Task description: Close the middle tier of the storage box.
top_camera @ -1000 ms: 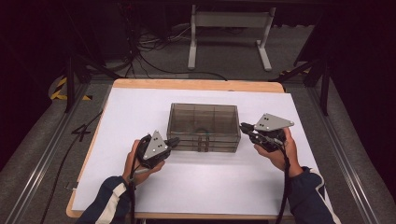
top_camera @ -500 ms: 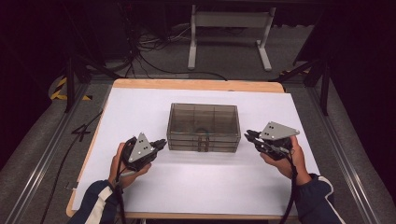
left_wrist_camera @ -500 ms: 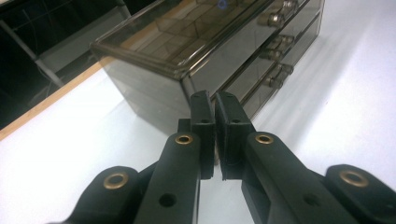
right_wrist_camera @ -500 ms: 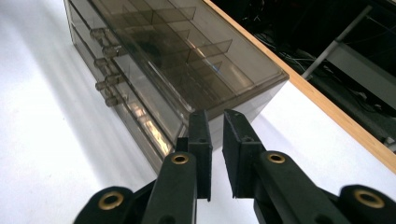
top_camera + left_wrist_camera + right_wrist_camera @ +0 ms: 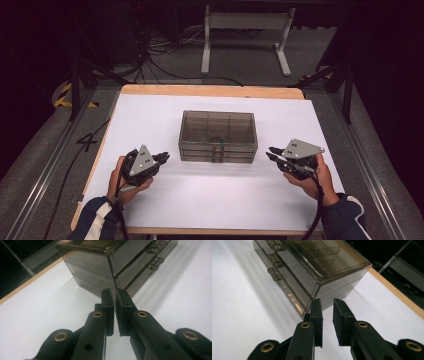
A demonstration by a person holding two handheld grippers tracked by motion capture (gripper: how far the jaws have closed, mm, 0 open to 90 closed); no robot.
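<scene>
Smoked-plastic drawer organiser [image 5: 218, 136]: in the high view it sits at the middle of the white table top [image 5: 165, 110], its stacked drawer fronts facing the person, with small handles at the centre of the front. The left gripper [image 5: 161, 158] rests just beside its front left corner, the right gripper [image 5: 272, 153] a little off its front right corner; neither touches it.

In the left gripper view the jaws stand almost together with a thin slit between them and nothing in it, aimed at the box's near vertical edge [image 5: 112, 272]. The handles [image 5: 156, 258] show farther along the drawer fronts.

In the right gripper view the jaws have just been opening and now stand narrowly apart, empty, pointed at the opposite corner [image 5: 317, 290]; the handles [image 5: 274, 263] run in a column, and dividers show through the clear top.

I judge the box stiff, light, smooth-walled and slippery, and likely to crack under a hard pinch. A drawer is best taken by its handle, with the other gripper bracing the casing so the whole box does not slide.
</scene>
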